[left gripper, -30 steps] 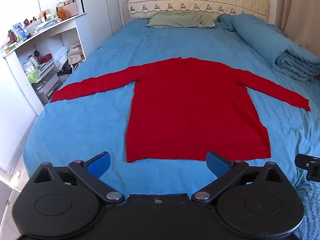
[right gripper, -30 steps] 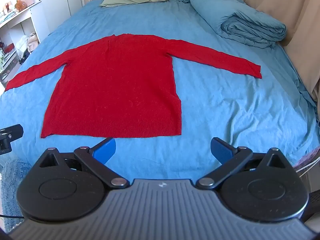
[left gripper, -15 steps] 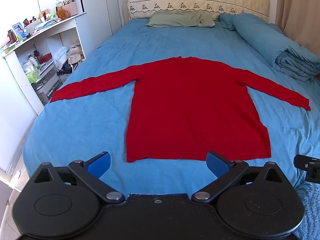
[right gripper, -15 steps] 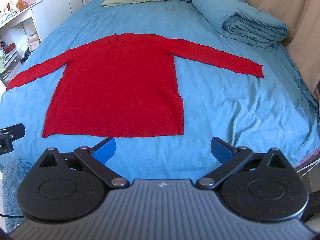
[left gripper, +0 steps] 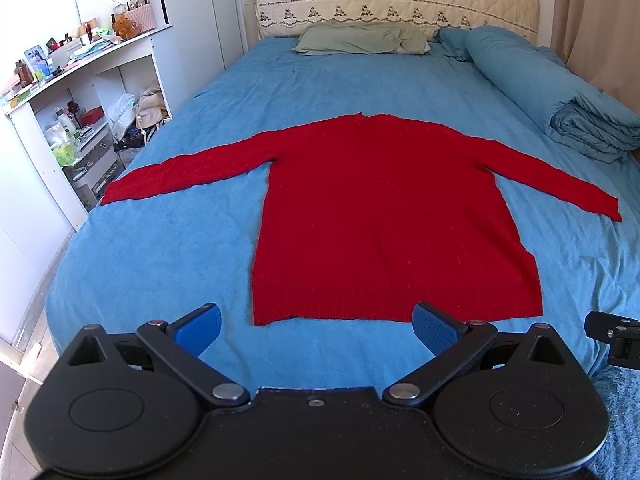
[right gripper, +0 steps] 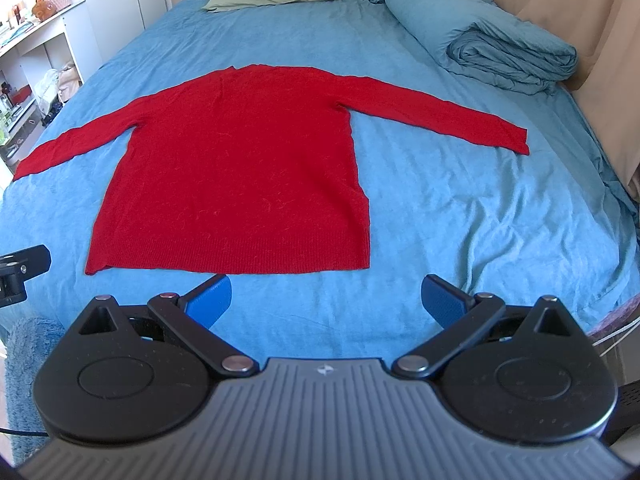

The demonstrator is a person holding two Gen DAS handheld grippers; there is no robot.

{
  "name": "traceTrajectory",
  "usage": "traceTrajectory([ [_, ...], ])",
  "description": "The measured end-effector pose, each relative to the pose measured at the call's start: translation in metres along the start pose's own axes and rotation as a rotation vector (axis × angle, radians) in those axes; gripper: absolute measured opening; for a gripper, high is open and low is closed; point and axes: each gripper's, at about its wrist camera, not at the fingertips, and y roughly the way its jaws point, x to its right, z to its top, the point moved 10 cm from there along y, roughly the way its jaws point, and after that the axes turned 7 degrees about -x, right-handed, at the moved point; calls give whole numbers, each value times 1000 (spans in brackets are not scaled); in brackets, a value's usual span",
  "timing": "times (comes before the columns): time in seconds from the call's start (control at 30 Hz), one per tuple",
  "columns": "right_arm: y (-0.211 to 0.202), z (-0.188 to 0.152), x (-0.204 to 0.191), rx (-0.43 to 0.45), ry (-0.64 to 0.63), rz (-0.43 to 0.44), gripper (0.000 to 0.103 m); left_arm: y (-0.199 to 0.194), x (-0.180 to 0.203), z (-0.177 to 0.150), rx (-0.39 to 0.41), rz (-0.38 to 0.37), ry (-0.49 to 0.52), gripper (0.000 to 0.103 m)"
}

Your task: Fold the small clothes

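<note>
A red long-sleeved sweater point(left gripper: 384, 216) lies flat on the blue bed, both sleeves spread out, hem toward me. It also shows in the right wrist view point(right gripper: 240, 176). My left gripper point(left gripper: 316, 326) is open and empty, held just short of the hem, in front of the hem's left part. My right gripper point(right gripper: 326, 300) is open and empty, just short of the hem's right corner. The tip of the other gripper shows at the edge of each view.
The blue bed point(left gripper: 160, 248) fills both views. A rolled blue quilt point(right gripper: 500, 44) lies at the right and a green pillow point(left gripper: 360, 38) at the head. White shelves with clutter point(left gripper: 72, 120) stand along the left. A curtain point(right gripper: 600, 40) hangs at the right.
Both grippers have crept slightly forward toward the sweater's hem. The sweater has not moved.
</note>
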Motion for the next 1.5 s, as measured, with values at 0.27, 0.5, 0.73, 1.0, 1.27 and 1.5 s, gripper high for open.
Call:
traceTrajectory([
  [0.27, 2, -1, 0, -3, 4, 7, 103, 0, 1, 1, 0, 1, 2, 103],
  [0.5, 2, -1, -1, -4, 3, 6, 103, 0, 1, 2, 0, 3, -1, 103],
  [0.73, 1, -1, 0, -3, 4, 5, 103, 0, 0, 0, 3, 3, -5, 103],
  [1.0, 1, -1, -1, -2, 4, 6, 103, -1, -1, 0, 4, 4, -5, 103],
  [1.27, 1, -1, -1, -1, 4, 4, 103, -2, -2, 0, 6, 7, -6, 103],
  [1.5, -1, 0, -1, 3, 7, 7, 103, -6, -1, 0, 14, 13, -6, 103],
])
